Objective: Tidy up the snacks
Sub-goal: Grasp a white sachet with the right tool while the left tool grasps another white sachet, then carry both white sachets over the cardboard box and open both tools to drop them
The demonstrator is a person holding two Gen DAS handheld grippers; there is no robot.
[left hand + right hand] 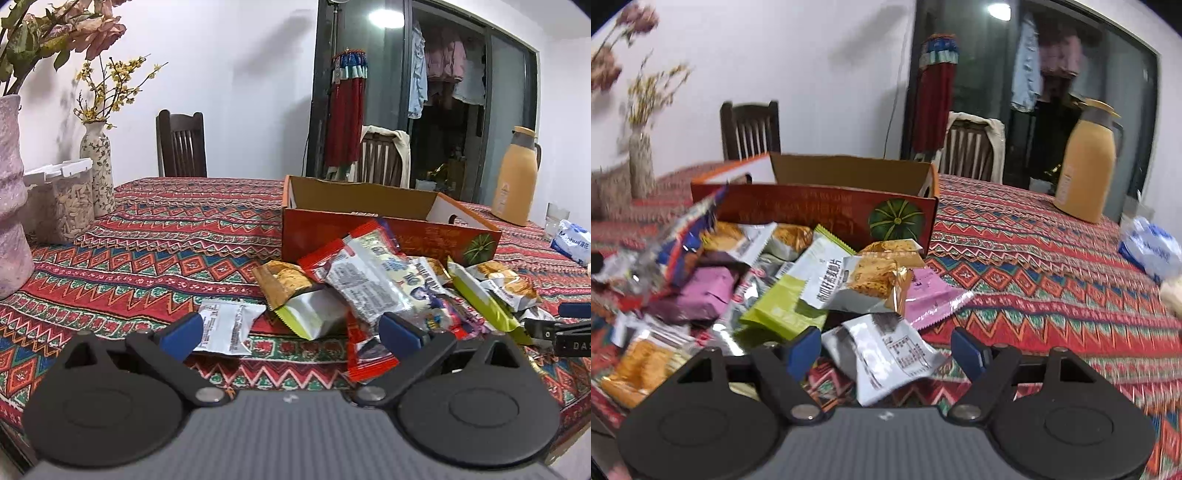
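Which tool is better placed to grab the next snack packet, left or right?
Right, probably. The right tool already has a silver packet between its open fingers, pads not yet pressing. The left tool is open short of the pile, with only a white packet by one finger.

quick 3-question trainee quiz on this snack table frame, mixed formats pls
1. True or false: the cardboard box already holds most of the snack packets.
2. What lies between the fingers of the right claw? A) silver packet B) thermos C) vase
3. Fill in: the orange thermos stands ___ on the tablecloth.

Key:
1. False; the packets lie heaped in front of the box.
2. A, the silver packet, not yet pinched.
3. upright
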